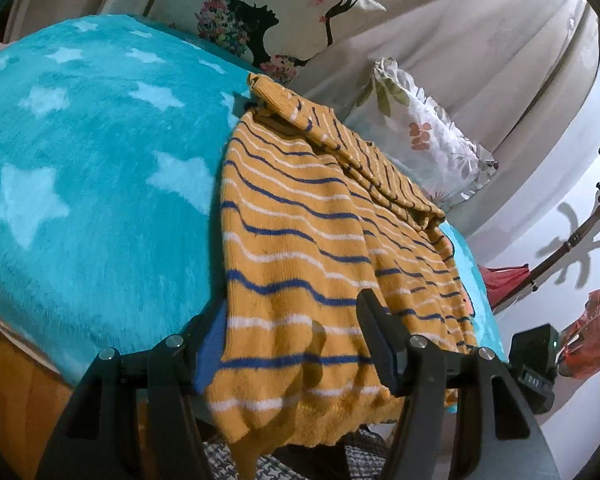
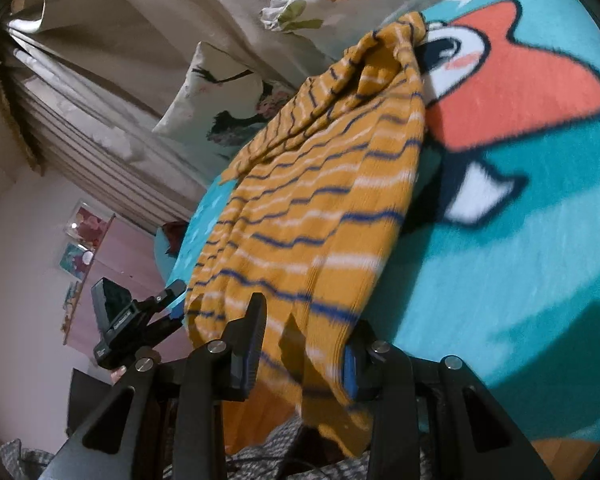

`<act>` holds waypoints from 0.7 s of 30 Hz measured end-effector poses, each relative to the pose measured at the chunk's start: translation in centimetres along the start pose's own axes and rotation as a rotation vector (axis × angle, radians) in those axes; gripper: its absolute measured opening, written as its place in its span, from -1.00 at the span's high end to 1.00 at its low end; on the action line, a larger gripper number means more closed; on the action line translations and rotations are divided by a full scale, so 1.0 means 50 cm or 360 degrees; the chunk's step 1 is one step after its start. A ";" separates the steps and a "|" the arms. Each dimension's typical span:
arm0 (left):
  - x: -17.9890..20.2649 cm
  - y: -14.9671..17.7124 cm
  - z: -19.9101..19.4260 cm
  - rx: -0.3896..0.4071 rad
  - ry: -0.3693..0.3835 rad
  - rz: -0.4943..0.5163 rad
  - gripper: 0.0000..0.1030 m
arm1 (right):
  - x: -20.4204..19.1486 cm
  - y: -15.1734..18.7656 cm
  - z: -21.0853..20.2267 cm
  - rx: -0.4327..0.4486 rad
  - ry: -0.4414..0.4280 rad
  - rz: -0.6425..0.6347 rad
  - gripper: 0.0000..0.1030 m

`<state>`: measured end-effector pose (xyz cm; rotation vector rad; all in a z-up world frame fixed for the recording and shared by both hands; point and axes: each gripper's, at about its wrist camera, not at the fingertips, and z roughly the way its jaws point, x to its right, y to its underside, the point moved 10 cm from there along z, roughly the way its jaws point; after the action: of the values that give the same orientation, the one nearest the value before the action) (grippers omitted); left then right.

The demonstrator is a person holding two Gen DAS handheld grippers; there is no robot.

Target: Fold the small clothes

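A small mustard-yellow knit sweater with blue and white stripes [image 1: 320,240] lies on a teal fleece blanket [image 1: 100,160], its hem hanging over the bed's near edge. One sleeve is folded across its upper part. My left gripper [image 1: 296,340] has its jaws apart around the hem, one finger [image 1: 380,340] on top of the cloth. In the right wrist view the same sweater [image 2: 320,200] runs away from my right gripper [image 2: 304,348], whose jaws stand apart with the hem's other corner between them. The left gripper also shows in the right wrist view [image 2: 172,304].
Two printed pillows [image 1: 284,12] [image 1: 428,132] lean against beige curtains [image 1: 480,40] at the head of the bed. The blanket bears an orange and white cartoon figure [image 2: 512,92]. A coat stand [image 1: 580,232] and red bags [image 1: 588,332] stand at the right by the wall.
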<state>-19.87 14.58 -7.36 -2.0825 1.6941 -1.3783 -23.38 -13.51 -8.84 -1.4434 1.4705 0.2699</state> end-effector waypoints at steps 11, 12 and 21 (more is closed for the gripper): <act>-0.039 -0.021 -0.073 0.0061 -0.0084 -0.0114 0.92 | 0.009 0.016 -0.039 0.0052 -0.0006 0.0037 0.81; -0.042 -0.025 -0.093 0.0089 -0.0070 -0.0119 0.92 | 0.006 0.017 -0.048 0.0055 -0.0012 0.0038 0.82; -0.047 -0.004 -0.082 0.0058 -0.0141 -0.0019 0.90 | -0.007 0.031 -0.042 0.0011 0.0006 -0.0044 0.77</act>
<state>-22.47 18.33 -6.17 -2.1043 1.6124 -1.2897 -25.78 -14.44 -8.33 -1.4579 1.4521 0.2450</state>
